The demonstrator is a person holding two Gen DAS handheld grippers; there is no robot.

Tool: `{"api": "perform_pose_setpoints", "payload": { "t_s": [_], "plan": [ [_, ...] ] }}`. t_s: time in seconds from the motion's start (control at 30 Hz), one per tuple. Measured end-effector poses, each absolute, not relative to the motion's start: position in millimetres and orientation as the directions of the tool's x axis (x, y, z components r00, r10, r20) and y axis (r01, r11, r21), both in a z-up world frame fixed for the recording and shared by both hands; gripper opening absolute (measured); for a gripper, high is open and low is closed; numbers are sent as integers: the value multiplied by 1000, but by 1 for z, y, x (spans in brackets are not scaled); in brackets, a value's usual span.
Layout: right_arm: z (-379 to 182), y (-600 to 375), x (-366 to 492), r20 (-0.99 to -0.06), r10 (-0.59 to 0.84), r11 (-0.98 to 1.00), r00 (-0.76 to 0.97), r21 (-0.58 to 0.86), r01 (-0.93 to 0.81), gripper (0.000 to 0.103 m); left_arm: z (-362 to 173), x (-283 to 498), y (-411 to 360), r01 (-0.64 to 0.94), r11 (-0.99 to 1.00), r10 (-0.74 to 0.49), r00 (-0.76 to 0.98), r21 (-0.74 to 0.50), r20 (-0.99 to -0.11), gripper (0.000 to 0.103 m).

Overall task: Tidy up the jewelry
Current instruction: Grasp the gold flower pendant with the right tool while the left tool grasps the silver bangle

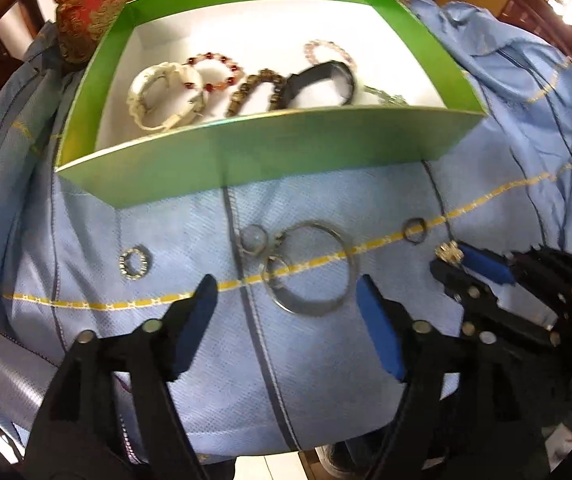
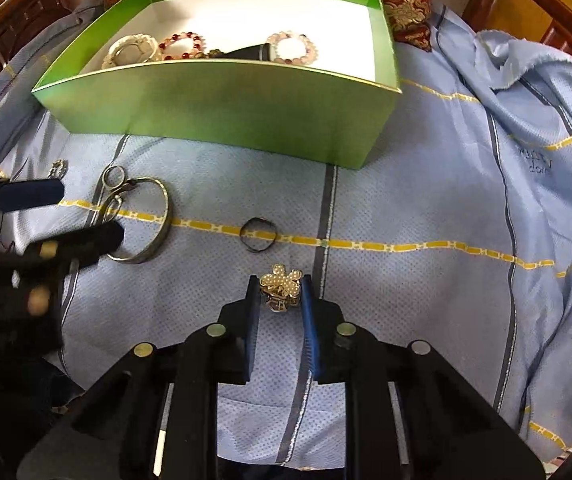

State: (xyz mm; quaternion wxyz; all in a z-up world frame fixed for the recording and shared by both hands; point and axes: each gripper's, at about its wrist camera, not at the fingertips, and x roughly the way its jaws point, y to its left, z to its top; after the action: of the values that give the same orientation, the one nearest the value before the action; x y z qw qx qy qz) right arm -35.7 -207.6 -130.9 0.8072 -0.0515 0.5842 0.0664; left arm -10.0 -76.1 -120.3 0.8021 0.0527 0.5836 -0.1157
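Pinching the pearl flower clip (image 2: pixel 280 286) between my right gripper (image 2: pixel 279 292) pads, jaws nearly closed on it, clip low over the blue cloth (image 2: pixel 405 200). My left gripper (image 1: pixel 287 300) gapes wide, holding nothing, fingers straddling the near edge of the silver bangle (image 1: pixel 311 266). Bangle lies on the cloth in front of the green box (image 1: pixel 270 148); small rings sit beside it. Box holds bead bracelets (image 1: pixel 214 72) and a black watch (image 1: pixel 321 80).
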Motion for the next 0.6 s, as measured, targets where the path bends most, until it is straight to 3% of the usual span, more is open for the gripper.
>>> {"api": "perform_pose_setpoints", "payload": {
  "t_s": [0.3,0.4,0.5,0.6],
  "plan": [
    [-129,-216,-26,-949,70,991,307,30,-133,22,-148,-6,-95,287,957,-27,231,42,-973,76],
    [-125,-220,-27,-945,77,992,317,39,-122,25,-151,-3,-96,288,957,-41,220,24,-975,65],
    [-117,-230,-25,-939,85,994,332,58,-92,26,-148,2,-90,271,963,-63,212,-3,-975,47],
    [-111,-242,-26,-933,93,995,347,81,-50,41,-146,6,-77,240,970,-83,201,-33,-976,37]
  ]
}}
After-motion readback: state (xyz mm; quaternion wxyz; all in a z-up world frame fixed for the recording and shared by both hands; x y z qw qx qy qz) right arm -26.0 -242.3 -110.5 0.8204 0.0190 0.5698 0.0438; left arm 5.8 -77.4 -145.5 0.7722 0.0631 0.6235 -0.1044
